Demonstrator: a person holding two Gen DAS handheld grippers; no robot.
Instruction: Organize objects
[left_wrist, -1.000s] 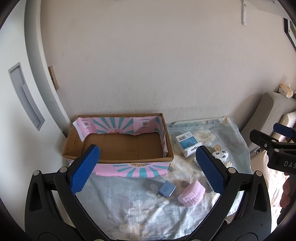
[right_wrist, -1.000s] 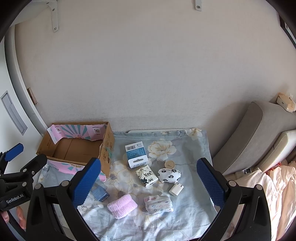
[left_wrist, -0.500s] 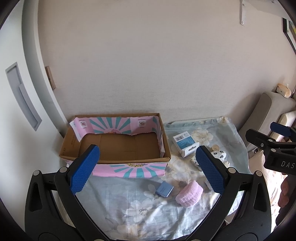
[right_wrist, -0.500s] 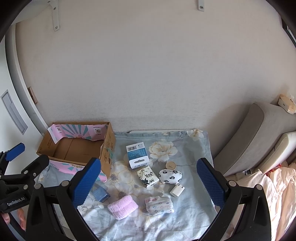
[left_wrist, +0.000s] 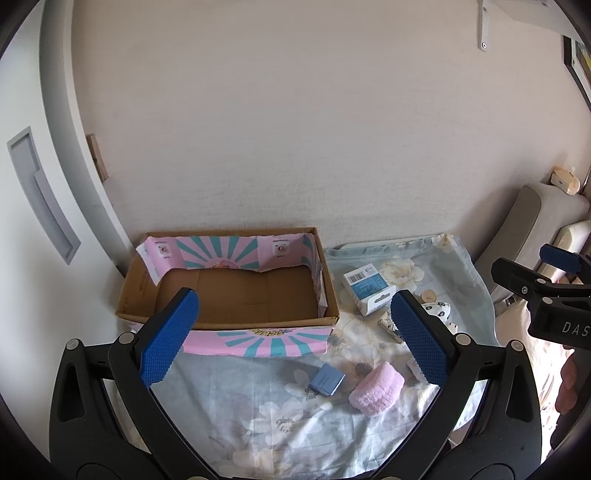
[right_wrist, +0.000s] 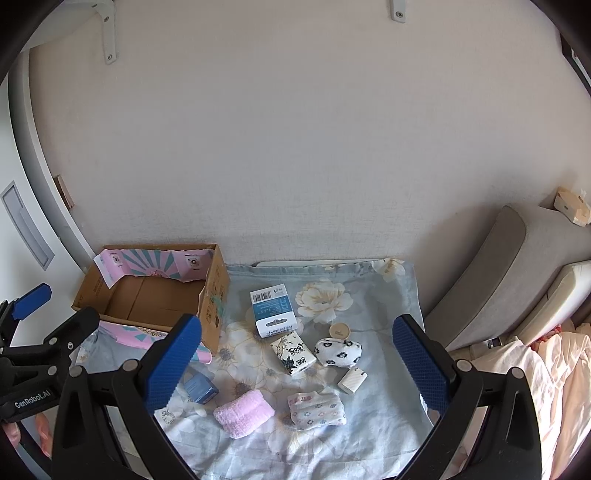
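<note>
Right wrist view shows both the right gripper (right_wrist: 297, 363) and left gripper (left_wrist: 295, 341) spread wide and empty above scattered items, probably awaiting transfer into the bare cardboard box (right_wrist: 155, 297) alongside.

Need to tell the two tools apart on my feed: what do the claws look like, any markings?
Both match: black plastic frames with triangular cut-outs and silver screws, each finger ending in a blue, dimple-textured pad. The left claw shows white "GenRobot.AI" lettering on its body in the right wrist view; the right claw shows "DAS" in the left wrist view, the rest cut off. No cables visible. Bare skin of the holding hands shows at the frame edges.
</note>
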